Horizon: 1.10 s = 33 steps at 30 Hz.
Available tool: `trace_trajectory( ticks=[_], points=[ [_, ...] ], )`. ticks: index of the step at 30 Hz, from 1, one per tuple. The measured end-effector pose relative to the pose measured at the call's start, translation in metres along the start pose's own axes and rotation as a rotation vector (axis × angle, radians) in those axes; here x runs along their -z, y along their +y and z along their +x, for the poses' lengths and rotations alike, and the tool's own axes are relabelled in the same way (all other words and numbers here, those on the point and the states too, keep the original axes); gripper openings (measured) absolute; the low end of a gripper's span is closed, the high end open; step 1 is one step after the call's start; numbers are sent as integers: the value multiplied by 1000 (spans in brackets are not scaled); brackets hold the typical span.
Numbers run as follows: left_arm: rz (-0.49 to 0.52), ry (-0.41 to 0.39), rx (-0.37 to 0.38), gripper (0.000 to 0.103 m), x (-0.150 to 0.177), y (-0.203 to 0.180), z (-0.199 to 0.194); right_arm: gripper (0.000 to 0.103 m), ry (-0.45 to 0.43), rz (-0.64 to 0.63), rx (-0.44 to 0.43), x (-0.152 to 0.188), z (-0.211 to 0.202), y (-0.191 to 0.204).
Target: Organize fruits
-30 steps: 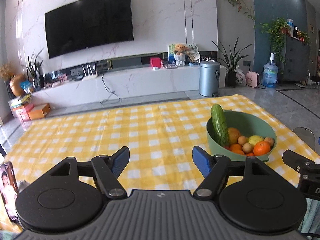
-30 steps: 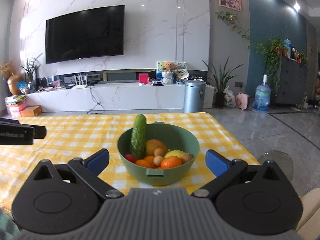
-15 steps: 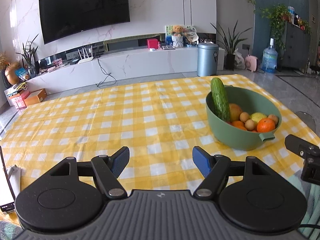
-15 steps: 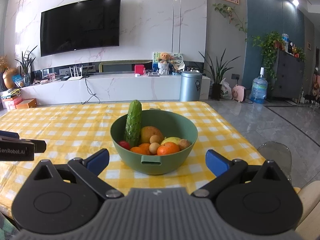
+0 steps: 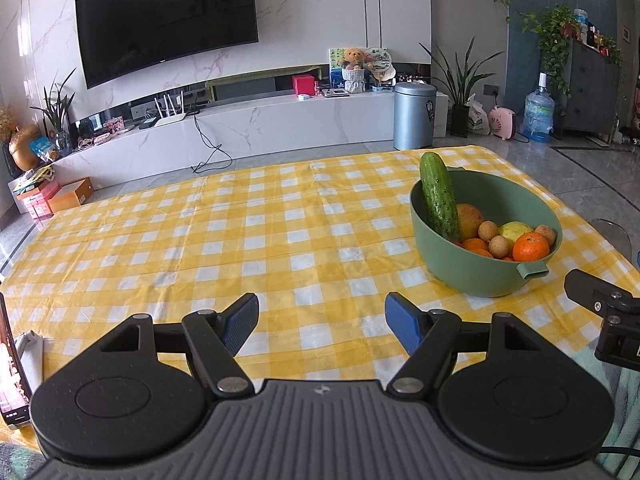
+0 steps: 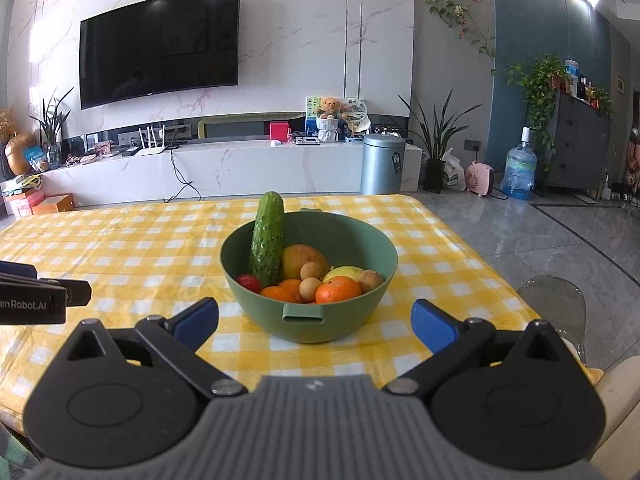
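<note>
Straight ahead of the right tongs (image 6: 315, 320) (spread wide, empty) sits the green bowl (image 6: 308, 320) of fruit; left tongs (image 5: 321, 322) likewise gape over bare surface (image 5: 240, 240).

Both views are taken low over the checked tablecloth (image 5: 248, 240), faced toward the television wall. The green bowl (image 6: 308, 320) is seen close between the right fingers, and further off, right of the left fingers.

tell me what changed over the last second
Both grippers rose and tipped down toward the table: the left gripper and the right gripper now see the green bowl more from above. Nothing was grasped or released. Both stayed open and empty; the cucumber and fruit stayed put.
</note>
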<state>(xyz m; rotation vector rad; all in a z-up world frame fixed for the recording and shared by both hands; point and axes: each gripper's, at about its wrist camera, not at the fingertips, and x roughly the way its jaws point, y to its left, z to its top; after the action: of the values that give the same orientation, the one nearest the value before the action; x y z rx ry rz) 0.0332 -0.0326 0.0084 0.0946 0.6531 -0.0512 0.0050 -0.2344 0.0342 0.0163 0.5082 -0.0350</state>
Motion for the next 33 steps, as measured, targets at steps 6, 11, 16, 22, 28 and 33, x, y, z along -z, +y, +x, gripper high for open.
trace_trajectory(
  ticks=[6,11,16,22,28,33],
  points=[
    [0,0,-1,86,0,0,0,99,-2,-2,-3,0,-1,0],
    [0,1,-1,86,0,0,0,99,-1,-14,-5,0,-1,1],
    [0,1,-1,86,0,0,0,99,-14,-9,-4,0,-2,0],
    [0,2,-1,86,0,0,0,99,-15,-1,-9,1,-2,-1],
    [-1,2,0,86,-1,0,0,99,-15,-2,-9,1,-2,-1],
    [0,4,0,86,-1,-1,-1,99,-16,-1,-10,1,-2,-1]
  ],
)
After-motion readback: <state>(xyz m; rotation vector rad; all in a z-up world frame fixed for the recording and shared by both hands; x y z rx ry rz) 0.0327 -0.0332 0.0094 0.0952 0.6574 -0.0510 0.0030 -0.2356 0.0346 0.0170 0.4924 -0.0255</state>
